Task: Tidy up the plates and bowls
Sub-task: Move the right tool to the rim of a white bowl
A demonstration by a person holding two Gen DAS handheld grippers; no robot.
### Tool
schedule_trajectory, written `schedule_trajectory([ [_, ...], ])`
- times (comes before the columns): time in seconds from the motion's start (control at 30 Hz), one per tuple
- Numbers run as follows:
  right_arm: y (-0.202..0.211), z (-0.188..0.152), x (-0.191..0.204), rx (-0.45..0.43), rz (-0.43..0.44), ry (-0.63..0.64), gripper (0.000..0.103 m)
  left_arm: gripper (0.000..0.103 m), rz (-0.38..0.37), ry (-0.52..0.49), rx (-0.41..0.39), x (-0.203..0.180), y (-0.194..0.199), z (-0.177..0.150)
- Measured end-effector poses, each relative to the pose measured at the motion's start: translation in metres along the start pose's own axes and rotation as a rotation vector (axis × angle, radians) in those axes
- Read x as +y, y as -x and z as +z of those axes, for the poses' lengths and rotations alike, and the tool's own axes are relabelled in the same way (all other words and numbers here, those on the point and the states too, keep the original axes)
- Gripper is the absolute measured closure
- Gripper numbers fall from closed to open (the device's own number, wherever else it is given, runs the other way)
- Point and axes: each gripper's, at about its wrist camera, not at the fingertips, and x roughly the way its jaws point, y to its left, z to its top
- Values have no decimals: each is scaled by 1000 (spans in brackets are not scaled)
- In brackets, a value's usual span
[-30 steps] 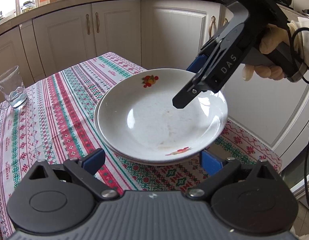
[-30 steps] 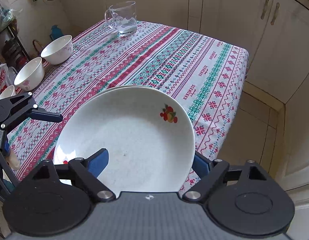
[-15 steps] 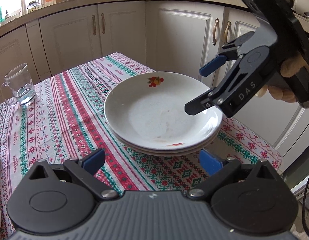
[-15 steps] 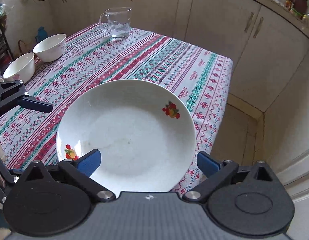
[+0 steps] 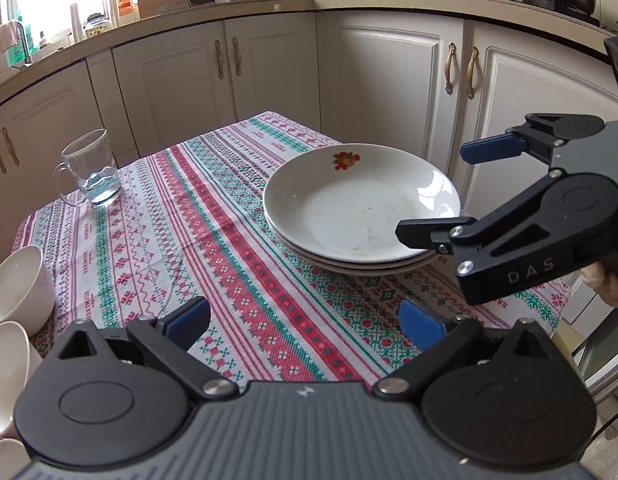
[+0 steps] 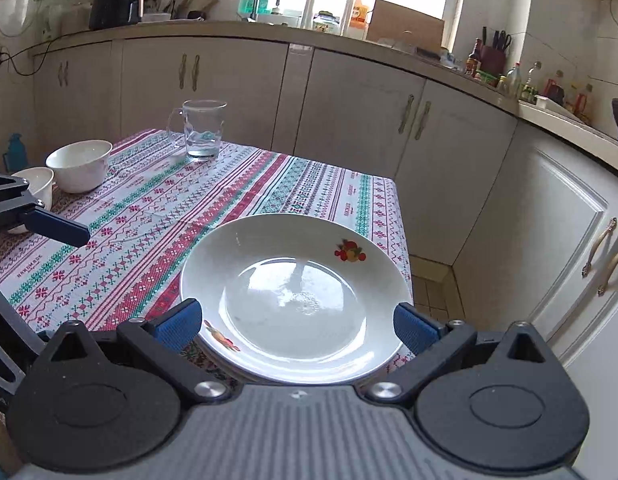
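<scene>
Your right hand-held gripper (image 6: 297, 326) stands wide open, its jaws having just been opening; the top soup plate (image 6: 296, 300) of the stack lies between its blue pads (image 6: 415, 328) without either pad pressing on it. Seen from your left hand-held gripper (image 5: 305, 322), the stack counts 3 plates (image 5: 361, 208) nested on the patterned tablecloth (image 5: 229, 264) of the worktop, ahead and to the right of that gripper, close to the cloth's far right corner. The top plate carries a fruit motif (image 5: 346, 159) on its far rim.

Your left hand-held gripper is open too, with nothing but tablecloth between its pads. The right hand-held gripper (image 5: 449, 192) shows at its right, just beside the stack's near right rim, 1 finger over the rim.

A glass mug (image 5: 91, 172) with a little water stands well to the left of the plates, near the far edge. White bowls (image 5: 17, 292) sit at the left edge, close beside your left hand-held gripper; 2 bowls (image 6: 80, 164) show from the right one.
</scene>
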Motion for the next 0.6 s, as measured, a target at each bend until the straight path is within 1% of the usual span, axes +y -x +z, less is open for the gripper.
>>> schedule_trajectory([
  [0.1, 11, -3, 8, -24, -3, -36, 0, 3, 17, 18, 5, 7, 15, -9],
  [0.2, 22, -4, 18, -43, 27, -16, 0, 3, 31, 34, 17, 16, 29, -20],
  [0.33, 30, -5, 35, -62, 97, 20, 0, 3, 50, 66, 39, 30, 51, -36],
  [0.47, 36, -4, 58, -79, 196, 85, 0, 2, 101, 83, 47, 45, 73, -52],
  [0.53, 35, -1, 73, -71, 232, 125, 0, 2, 122, 113, 51, 56, 85, -60],
  [0.6, 33, 3, 90, -66, 287, 180, 0, 2, 144, 152, 55, 69, 96, -68],
])
